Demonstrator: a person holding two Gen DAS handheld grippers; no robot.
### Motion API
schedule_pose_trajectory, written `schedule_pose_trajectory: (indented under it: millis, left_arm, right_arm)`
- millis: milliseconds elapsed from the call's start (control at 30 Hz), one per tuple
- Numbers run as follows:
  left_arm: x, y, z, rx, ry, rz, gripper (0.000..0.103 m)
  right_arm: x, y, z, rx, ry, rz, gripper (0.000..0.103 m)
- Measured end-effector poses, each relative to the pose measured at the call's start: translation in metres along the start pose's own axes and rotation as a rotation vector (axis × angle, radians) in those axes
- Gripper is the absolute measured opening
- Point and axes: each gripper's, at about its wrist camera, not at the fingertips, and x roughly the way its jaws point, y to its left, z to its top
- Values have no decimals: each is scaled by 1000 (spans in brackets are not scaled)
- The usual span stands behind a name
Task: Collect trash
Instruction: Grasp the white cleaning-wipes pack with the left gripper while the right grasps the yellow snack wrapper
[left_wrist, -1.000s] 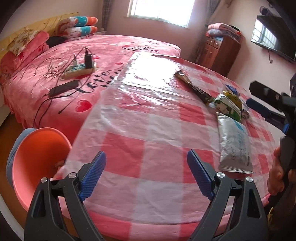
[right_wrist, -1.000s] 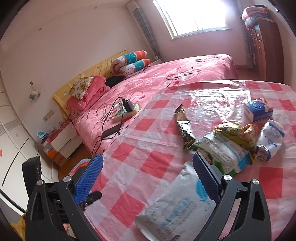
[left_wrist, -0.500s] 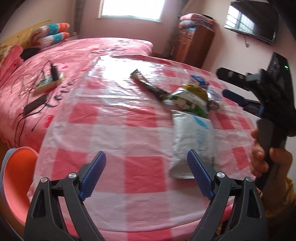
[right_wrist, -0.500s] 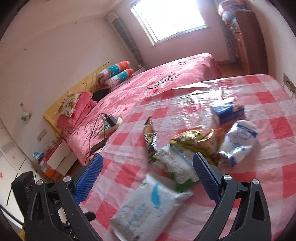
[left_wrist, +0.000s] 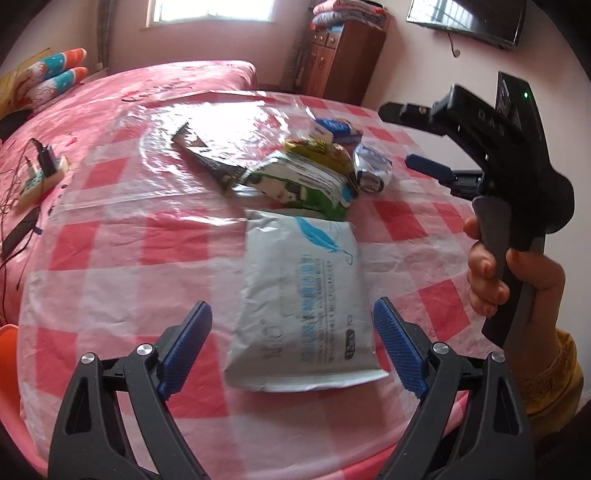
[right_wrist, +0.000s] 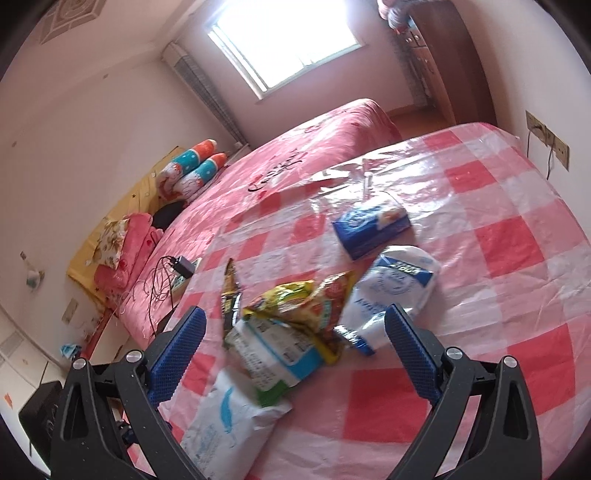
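Note:
A pile of trash lies on the red-and-white checked table (left_wrist: 110, 240). My left gripper (left_wrist: 291, 332) is open above a flat white pouch with a blue feather (left_wrist: 303, 302), which it does not touch. Behind the pouch lie a green-and-white bag (left_wrist: 295, 181), a yellow wrapper (left_wrist: 317, 151), a long dark wrapper (left_wrist: 207, 151), a blue box (left_wrist: 332, 129) and a crumpled white-and-blue bag (left_wrist: 373, 166). A hand (left_wrist: 491, 273) holds my right gripper (left_wrist: 397, 136) at the right. It (right_wrist: 295, 332) is open and empty over the yellow wrapper (right_wrist: 306, 302) and green-and-white bag (right_wrist: 269, 354).
A pink bed (left_wrist: 166, 81) runs along the table's far left side, with a power strip and cables (left_wrist: 40, 173) on it. An orange tub (left_wrist: 7, 354) sits low at the left. A wooden cabinet (left_wrist: 340, 55) stands behind. Wall sockets (right_wrist: 546, 140) are beside the table.
Both grippers have swung towards the trash pile. The white pouch has come from the right of the left wrist view to between its open jaws. The pile sits nearer the right gripper.

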Motion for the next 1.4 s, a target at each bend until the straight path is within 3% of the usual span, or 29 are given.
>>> schedule_pose_trajectory:
  millis: [200,567,867,1167,1400]
  left_arm:
    - [22,-3,7,-19,40,-11,89]
    - [34,-8,15,8,51,15,89]
    - [37,-12,14,46,30,34,90]
    - [39,-16,11,94,0,50,90]
    - [38,-15,9,104,-8,37,94]
  right_arm:
    - [15,-5,5,0,39,1,96]
    - [47,35,5,-170,86,-36,96]
    - [74,37,1,-194,157,-89,96]
    - [88,43,-5,-257,169,-160,96]
    - [91,43,-7,-283,156,-185,87]
